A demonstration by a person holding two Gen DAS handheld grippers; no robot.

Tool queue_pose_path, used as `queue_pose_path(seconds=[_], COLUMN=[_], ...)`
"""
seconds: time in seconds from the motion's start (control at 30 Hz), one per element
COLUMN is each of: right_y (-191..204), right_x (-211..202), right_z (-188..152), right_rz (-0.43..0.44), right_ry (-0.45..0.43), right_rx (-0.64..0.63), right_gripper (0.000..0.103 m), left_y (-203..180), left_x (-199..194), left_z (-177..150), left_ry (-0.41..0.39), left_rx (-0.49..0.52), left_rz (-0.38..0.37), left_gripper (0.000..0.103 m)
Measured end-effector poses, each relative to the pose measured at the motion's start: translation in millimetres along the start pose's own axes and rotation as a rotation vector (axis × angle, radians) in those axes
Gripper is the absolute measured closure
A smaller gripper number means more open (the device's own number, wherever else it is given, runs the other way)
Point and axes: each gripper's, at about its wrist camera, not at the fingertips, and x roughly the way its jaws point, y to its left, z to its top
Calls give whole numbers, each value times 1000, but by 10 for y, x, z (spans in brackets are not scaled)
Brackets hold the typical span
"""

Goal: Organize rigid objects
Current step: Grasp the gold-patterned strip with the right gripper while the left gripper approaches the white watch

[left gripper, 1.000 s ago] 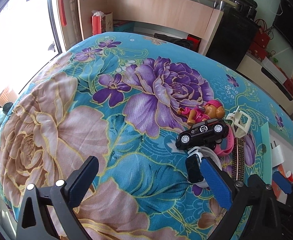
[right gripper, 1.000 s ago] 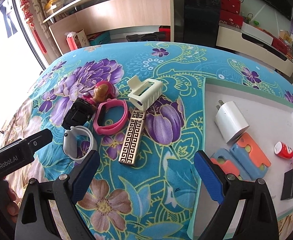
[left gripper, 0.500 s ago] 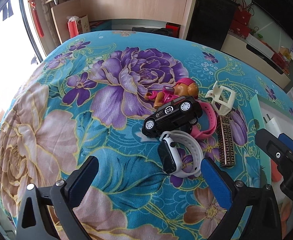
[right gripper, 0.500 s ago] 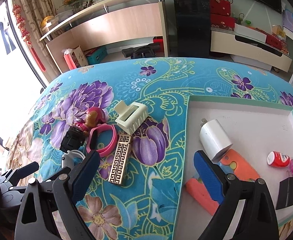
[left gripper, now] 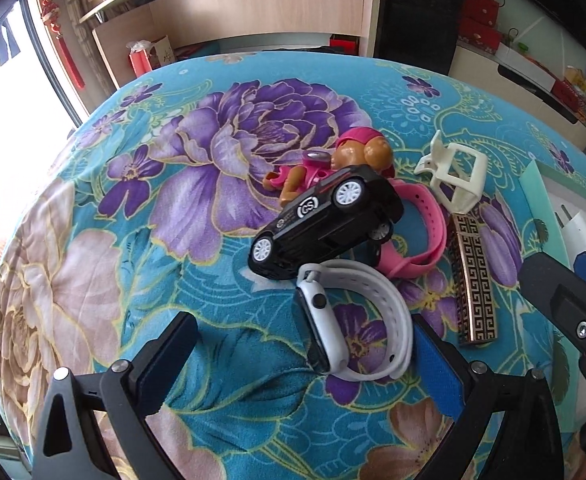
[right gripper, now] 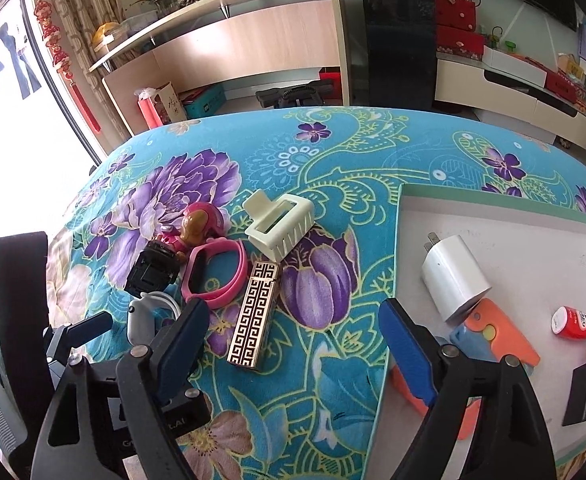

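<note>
A white smartwatch (left gripper: 349, 320) lies on the floral cloth right in front of my open, empty left gripper (left gripper: 305, 360). Behind it sit a black toy car (left gripper: 325, 220), a pink band (left gripper: 417, 236), a pink dog figure (left gripper: 333, 164), a cream hair clip (left gripper: 457, 176) and a gold patterned bar (left gripper: 473, 280). My right gripper (right gripper: 289, 344) is open and empty, just before the gold bar (right gripper: 253, 316), with the hair clip (right gripper: 281, 228) and pink band (right gripper: 217, 272) beyond. The white tray (right gripper: 501, 208) lies at right.
In the tray lie a white charger (right gripper: 453, 280), orange and blue foam pieces (right gripper: 501, 340), a small red bottle (right gripper: 573, 322) and a black block (right gripper: 585, 392). A wooden shelf unit (right gripper: 253, 52) and a black cabinet (right gripper: 397, 40) stand beyond the table.
My left gripper has swung right and moved in toward the white watch, which now lies between its fingers. My right gripper has drawn back and left a little. Nothing was grasped.
</note>
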Motion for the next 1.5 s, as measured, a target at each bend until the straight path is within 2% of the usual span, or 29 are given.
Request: queue_pose_path(seconds=[0.13, 0.23, 0.37, 0.4, 0.57, 0.77, 1.1, 1.37, 1.5], right_y=[13, 51, 89, 94, 97, 127, 133, 104, 68], right_x=[77, 134, 186, 194, 220, 280, 430, 447, 444], right_z=[-12, -26, -48, -49, -56, -56, -60, -57, -61], right_rz=[10, 15, 7, 9, 18, 36, 42, 10, -12], right_ry=[17, 32, 46, 49, 57, 70, 99, 94, 97], right_rx=[-2, -17, -32, -33, -31, -31, -15, -19, -26], right_gripper=[16, 23, 26, 28, 30, 41, 42, 52, 63], left_y=[96, 140, 206, 216, 213, 204, 173, 118, 123], left_x=[-15, -26, -7, -4, -15, -19, -2, -33, -54], left_z=[-8, -10, -24, -28, -27, -28, -31, -27, -22], left_ry=[2, -5, 1, 2, -5, -10, -12, -26, -31], left_rx=[-36, -44, -57, -58, -40, -25, 4, 35, 30], left_rz=[-25, -19, -5, -6, 2, -2, 9, -3, -27], left_gripper=[0, 0, 1, 2, 5, 12, 15, 25, 33])
